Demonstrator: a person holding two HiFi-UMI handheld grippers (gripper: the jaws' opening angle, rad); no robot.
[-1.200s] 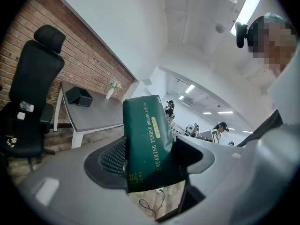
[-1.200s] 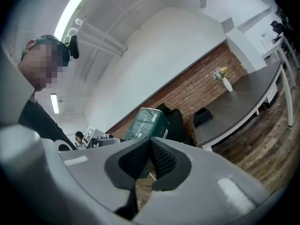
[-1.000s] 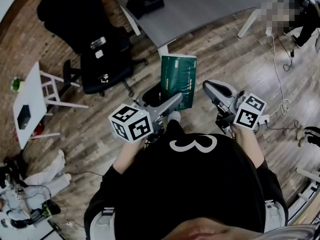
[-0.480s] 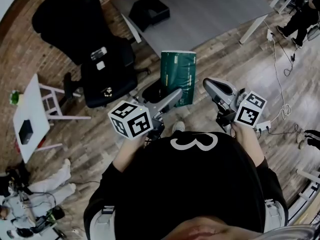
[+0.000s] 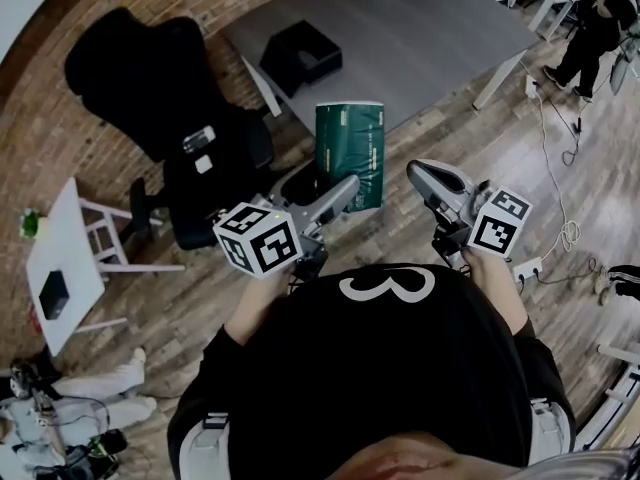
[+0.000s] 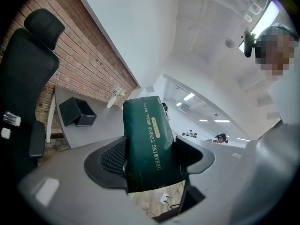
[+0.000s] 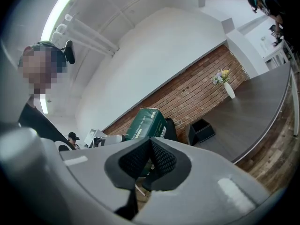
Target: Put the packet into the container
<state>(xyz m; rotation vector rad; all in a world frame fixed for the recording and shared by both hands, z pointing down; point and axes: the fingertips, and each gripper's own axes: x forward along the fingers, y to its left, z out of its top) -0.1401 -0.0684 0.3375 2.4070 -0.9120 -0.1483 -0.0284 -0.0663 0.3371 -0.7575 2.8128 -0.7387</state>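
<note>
A dark green packet [image 5: 350, 153] with gold print is held upright in the air, and my left gripper [image 5: 343, 194] is shut on its lower end. In the left gripper view the packet [image 6: 149, 139] fills the gap between the two black pads [image 6: 112, 159]. A black open box [image 5: 300, 53] sits on the grey table [image 5: 420, 28] beyond the packet; it also shows as the box [image 6: 77, 111] at left. My right gripper [image 5: 425, 176] hovers to the right of the packet, shut with nothing in it, its pads [image 7: 161, 158] pressed together. From there the packet [image 7: 145, 123] is seen at left.
A black office chair [image 5: 170, 88] stands to the left of the table. A dark round bin [image 5: 300, 183] is on the wooden floor under the packet. A white stool [image 5: 70, 238] is at far left, cables [image 5: 565, 228] at right. A flower vase [image 7: 228, 87] stands on the table's far end.
The left gripper has carried the packet a little forward, toward the table's edge. The view has shifted so more of the table shows. The right gripper has held its place.
</note>
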